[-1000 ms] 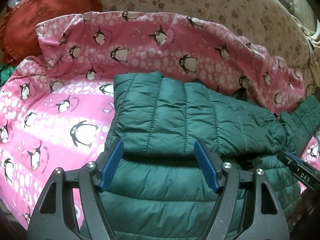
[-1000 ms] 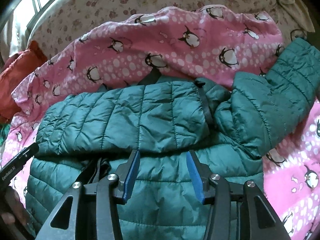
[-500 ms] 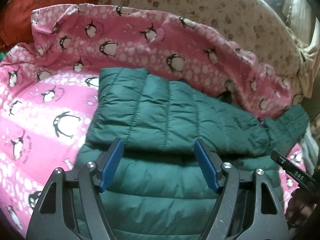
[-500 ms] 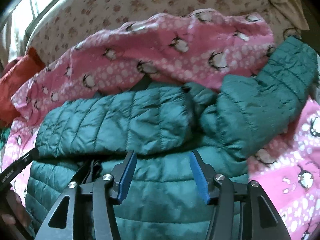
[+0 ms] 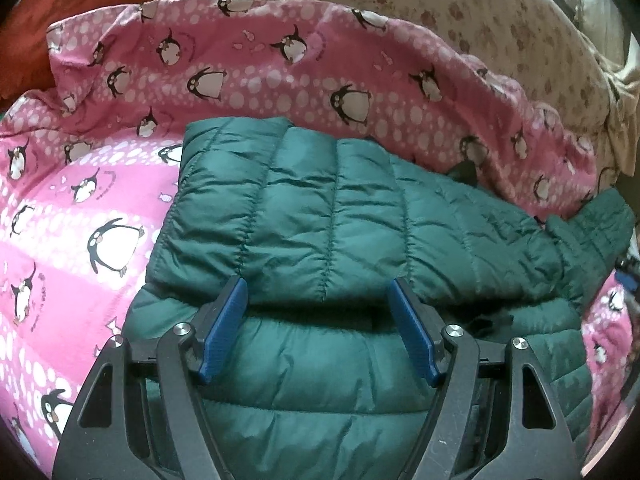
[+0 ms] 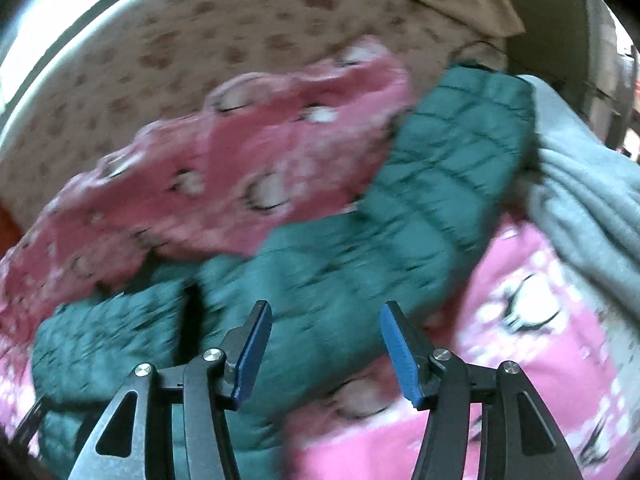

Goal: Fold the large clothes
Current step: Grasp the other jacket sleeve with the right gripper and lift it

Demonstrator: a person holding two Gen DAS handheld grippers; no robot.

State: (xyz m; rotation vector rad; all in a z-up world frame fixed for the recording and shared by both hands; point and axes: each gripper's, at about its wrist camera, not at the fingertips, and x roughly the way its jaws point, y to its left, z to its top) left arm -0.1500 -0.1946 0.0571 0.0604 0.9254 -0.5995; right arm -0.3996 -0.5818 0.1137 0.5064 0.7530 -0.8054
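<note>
A dark green quilted puffer jacket (image 5: 328, 216) lies on a pink penguin-print blanket (image 5: 80, 216). One sleeve is folded flat across its body. My left gripper (image 5: 318, 300) is open and empty, hovering over the folded sleeve's near edge. In the right wrist view, which is motion-blurred, the jacket's other sleeve (image 6: 452, 160) stretches out to the upper right. My right gripper (image 6: 326, 324) is open and empty above the base of that sleeve.
A beige floral sofa back (image 5: 460, 12) rises behind the blanket. A red cushion (image 5: 64, 4) sits at the far left. A grey garment (image 6: 592, 208) lies at the right, next to the outstretched sleeve.
My right gripper has swung quickly to the right, toward the outstretched sleeve, bringing the grey garment into view. My left gripper has shifted only slightly. Both stay open.
</note>
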